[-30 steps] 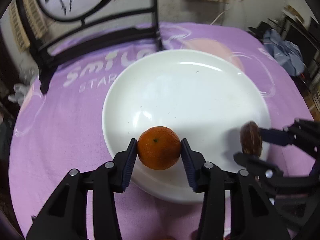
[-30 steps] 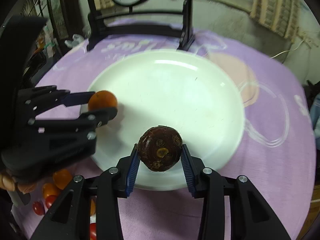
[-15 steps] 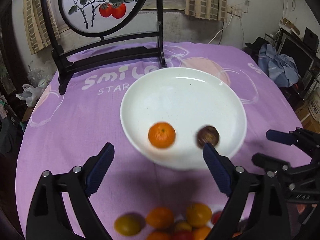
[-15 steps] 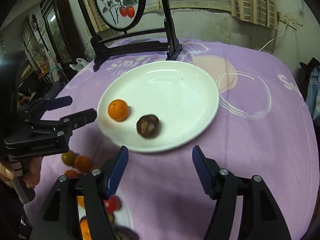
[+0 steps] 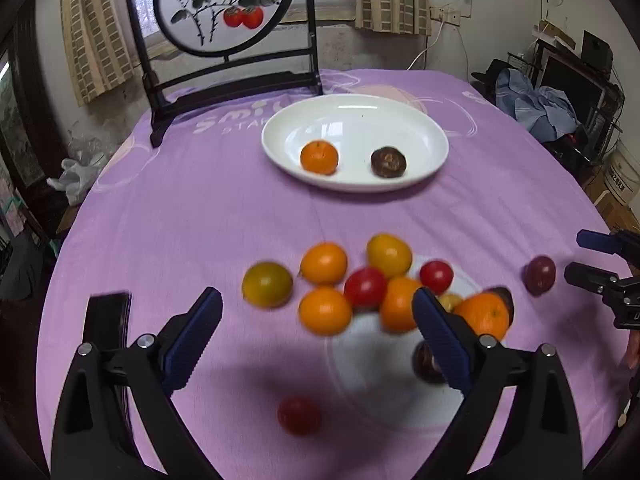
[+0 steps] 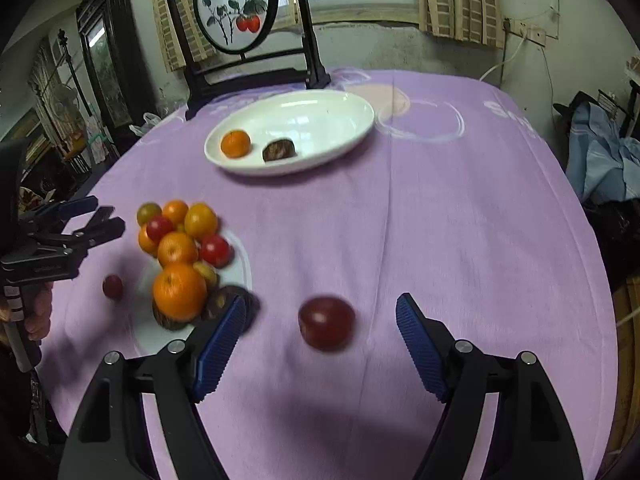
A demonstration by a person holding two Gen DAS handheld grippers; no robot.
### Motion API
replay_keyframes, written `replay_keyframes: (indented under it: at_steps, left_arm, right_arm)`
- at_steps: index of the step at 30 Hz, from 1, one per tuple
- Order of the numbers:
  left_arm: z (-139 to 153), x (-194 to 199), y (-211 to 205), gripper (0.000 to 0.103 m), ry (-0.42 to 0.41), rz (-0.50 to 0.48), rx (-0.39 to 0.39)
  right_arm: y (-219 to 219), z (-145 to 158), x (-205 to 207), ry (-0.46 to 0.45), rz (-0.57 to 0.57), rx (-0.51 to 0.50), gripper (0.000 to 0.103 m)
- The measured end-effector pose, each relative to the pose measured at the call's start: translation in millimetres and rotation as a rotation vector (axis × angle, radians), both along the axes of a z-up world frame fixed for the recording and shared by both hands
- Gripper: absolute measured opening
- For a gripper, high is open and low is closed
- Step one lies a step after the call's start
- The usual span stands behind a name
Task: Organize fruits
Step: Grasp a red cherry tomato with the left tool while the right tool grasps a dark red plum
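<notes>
An orange and a dark brown fruit lie side by side in the large white plate at the far side of the table, both free. My left gripper hangs over the near pile of oranges and red fruits. Its jaws are opening and nothing is pressed between them. My right gripper is also opening, above a loose dark red fruit on the cloth, which its pads do not touch. In the right wrist view the orange and the dark fruit sit in the plate.
The pile rests on a small white plate near the front edge. A small red fruit lies loose on the purple cloth. A black stand with a round painted screen rises behind the large plate. A flat black object lies at the left.
Both grippers let go of the orange and the dark fruit in the large plate, opened wide and drew back toward the near pile.
</notes>
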State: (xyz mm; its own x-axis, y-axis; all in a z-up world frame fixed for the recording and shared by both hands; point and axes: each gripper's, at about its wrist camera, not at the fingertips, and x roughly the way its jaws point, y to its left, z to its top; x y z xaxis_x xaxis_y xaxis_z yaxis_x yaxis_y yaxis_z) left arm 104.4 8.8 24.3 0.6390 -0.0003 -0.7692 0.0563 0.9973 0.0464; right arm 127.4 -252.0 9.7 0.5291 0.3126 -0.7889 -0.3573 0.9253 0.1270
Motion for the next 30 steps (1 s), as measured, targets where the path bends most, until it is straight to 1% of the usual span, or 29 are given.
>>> replay_keyframes:
  at_steps: [4, 6, 9, 12, 15, 16, 18, 19, 20, 24, 30]
  left_arm:
    - [-11, -18, 11, 0.094, 0.030, 0.016, -0.067]
    - [-15, -27, 15, 0.094, 0.031, 0.028, -0.083]
    - [-20, -40, 16, 0.094, 0.019, 0.030, -0.059]
    - [-26, -47, 16, 0.094, 0.020, 0.017, -0.037]
    - [-31, -48, 19, 0.094, 0.026, 0.024, -0.036]
    - [-33, -49, 20, 0.094, 0.032, 0.024, -0.036]
    - [-38, -48, 20, 0.094, 0.038, 0.026, -0.028]
    - [-39, -47, 21, 0.094, 0.042, 0.027, -0.027]
    - [-41, -46, 22, 0.094, 0.048, 0.028, -0.030]
    - [-49, -43, 27, 0.094, 0.073, 0.041, -0.050]
    - [-63, -37, 29, 0.094, 0.120, 0.055, -0.086]
  right_arm:
    - [4, -8, -11, 0.006, 0.007, -0.029, 0.079]
    - [7, -13, -12, 0.012, 0.003, -0.051, 0.079]
    - [12, -23, -9, 0.040, 0.010, -0.067, 0.079]
    - [16, -30, -2, 0.046, 0.008, -0.077, 0.079]
    - [19, -35, 9, 0.062, -0.003, -0.072, 0.077]
    - [20, -36, 10, 0.066, -0.004, -0.074, 0.073]
    - [23, -40, 15, 0.082, -0.002, -0.069, 0.060]
    - [24, -43, 18, 0.088, -0.009, -0.064, 0.044]
    - [22, -44, 19, 0.086, -0.014, -0.061, 0.040]
    - [18, -42, 16, 0.073, -0.017, -0.013, 0.039]
    - [12, -31, -5, 0.026, -0.004, 0.032, 0.039]
